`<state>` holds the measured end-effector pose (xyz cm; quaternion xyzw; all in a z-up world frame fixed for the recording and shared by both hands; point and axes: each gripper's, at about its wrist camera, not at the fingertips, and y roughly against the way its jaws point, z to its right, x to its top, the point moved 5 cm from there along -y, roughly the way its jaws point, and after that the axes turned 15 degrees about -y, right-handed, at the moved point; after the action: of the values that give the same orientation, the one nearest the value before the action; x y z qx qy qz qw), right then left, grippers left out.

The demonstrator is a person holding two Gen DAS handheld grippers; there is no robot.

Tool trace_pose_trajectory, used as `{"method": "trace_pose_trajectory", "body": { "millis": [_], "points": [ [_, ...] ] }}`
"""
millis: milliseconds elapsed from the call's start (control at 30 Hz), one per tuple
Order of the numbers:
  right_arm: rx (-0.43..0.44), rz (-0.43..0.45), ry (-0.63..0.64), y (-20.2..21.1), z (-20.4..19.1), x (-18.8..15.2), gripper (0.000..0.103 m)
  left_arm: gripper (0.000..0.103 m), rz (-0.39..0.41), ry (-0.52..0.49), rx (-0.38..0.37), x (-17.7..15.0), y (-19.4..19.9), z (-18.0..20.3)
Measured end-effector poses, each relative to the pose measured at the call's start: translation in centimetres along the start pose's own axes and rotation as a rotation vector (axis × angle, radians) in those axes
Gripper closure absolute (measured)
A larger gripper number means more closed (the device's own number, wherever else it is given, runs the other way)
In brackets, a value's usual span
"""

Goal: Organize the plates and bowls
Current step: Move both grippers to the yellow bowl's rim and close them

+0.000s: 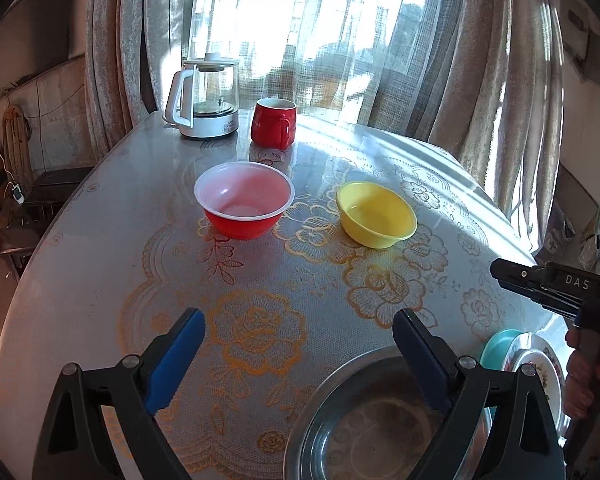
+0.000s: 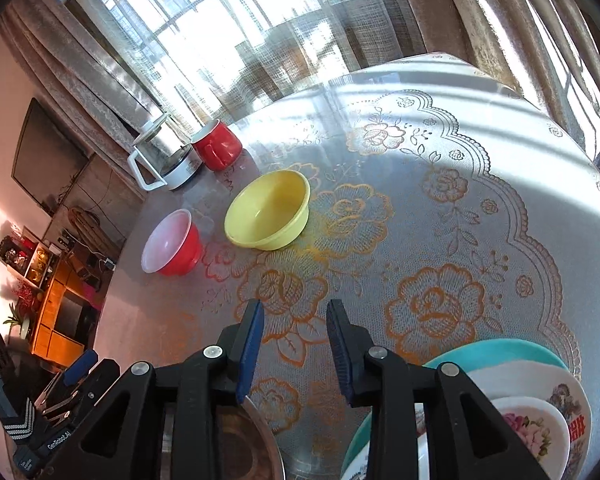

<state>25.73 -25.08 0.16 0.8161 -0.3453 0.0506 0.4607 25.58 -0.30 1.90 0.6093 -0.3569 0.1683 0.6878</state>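
A red bowl (image 1: 244, 199) with a white inside and a yellow bowl (image 1: 375, 215) stand apart in the middle of the table; both also show in the right wrist view, red (image 2: 171, 241) and yellow (image 2: 269, 209). A metal bowl (image 1: 374, 420) sits at the near edge, under my left gripper's right finger. A stack of plates (image 2: 532, 408), teal, white and flowered, lies near right. My left gripper (image 1: 300, 328) is wide open and empty above the table. My right gripper (image 2: 296, 320) is open and empty, between the metal bowl (image 2: 236, 448) and the plates.
A glass kettle (image 1: 206, 98) and a red mug (image 1: 274, 123) stand at the table's far side by the curtains. The table (image 1: 100, 240) has a floral lace cloth under glass. The right gripper's body (image 1: 556, 284) shows at the right edge.
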Motion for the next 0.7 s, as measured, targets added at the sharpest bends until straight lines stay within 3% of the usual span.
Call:
{"method": "trace_pose_trajectory", "body": {
  "millis": [533,700],
  "points": [
    [-0.017,-0.114,-0.051,-10.9,-1.9,5.5,0.070,0.011,-0.050,-0.043,-0.063,5.1,-7.9,0.2],
    [0.002,-0.150,-0.088,-13.1,-2.0,5.8,0.074,0.018,-0.055,-0.046,-0.104,5.8,-9.5,0.6]
  ]
}}
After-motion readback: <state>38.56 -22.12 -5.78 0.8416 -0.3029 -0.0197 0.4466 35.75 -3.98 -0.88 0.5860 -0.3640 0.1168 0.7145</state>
